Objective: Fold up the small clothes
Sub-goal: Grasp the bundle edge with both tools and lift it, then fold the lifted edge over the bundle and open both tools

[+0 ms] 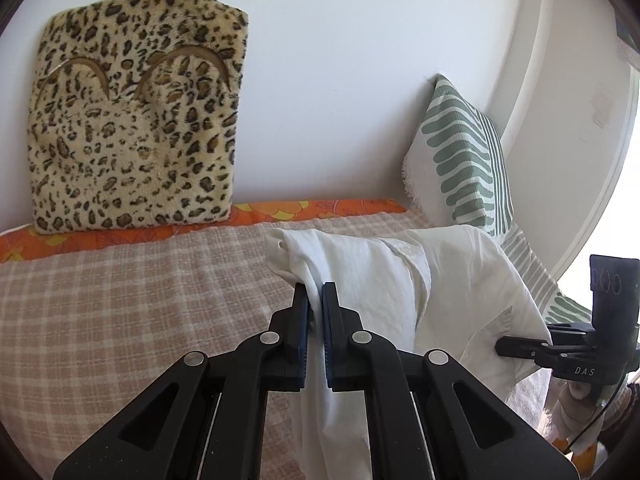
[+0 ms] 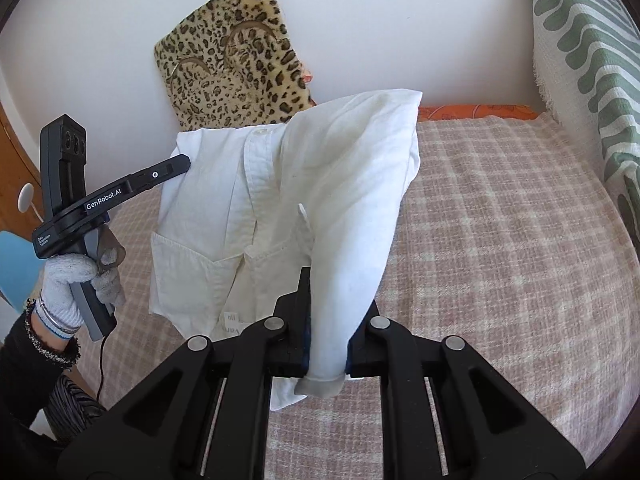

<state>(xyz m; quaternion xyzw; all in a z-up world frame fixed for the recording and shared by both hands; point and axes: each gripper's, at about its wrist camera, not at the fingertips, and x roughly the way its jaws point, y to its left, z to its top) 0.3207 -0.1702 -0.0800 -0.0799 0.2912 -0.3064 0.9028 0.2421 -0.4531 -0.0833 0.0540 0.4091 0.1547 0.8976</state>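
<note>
A small white button shirt (image 2: 240, 208) with a chest pocket hangs lifted above the checked bed cover (image 2: 500, 240). My left gripper (image 1: 315, 294) is shut on one edge of the white shirt (image 1: 380, 280). It also shows in the right wrist view (image 2: 182, 162), gripping the shirt's far left side. My right gripper (image 2: 332, 280) is shut on a sleeve, whose cuff hangs down between the jaws. It also shows in the left wrist view (image 1: 500, 346), at the shirt's right edge.
A leopard-print cushion (image 1: 136, 120) leans on the white wall at the back. A green-and-white patterned pillow (image 1: 460, 152) stands at the right. An orange floral sheet (image 1: 320, 208) runs along the wall. A wooden door and blue chair (image 2: 16, 264) are at left.
</note>
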